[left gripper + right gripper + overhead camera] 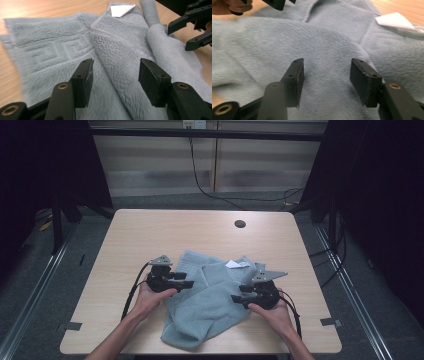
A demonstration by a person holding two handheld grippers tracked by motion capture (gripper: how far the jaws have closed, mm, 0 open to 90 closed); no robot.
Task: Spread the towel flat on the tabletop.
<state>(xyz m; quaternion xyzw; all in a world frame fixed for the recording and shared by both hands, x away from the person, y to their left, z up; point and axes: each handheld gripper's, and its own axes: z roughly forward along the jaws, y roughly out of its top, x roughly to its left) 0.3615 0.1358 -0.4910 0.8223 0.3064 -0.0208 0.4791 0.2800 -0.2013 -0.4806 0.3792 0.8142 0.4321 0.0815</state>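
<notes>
The left gripper (189, 283) sits left of the middle of the high view, its jaws spread wide with nothing pinched. The right gripper (236, 296) faces it from the right, jaws spread too. Between them lies the soft, crumpled pale blue terry towel (210, 300) on the light wooden table (150, 227). To fold well, each gripper should pinch one single edge, not a thick bunch

A lab-like recording booth: bare desk (150, 227) ringed by black curtains (380, 195), cables on the floor.
</notes>
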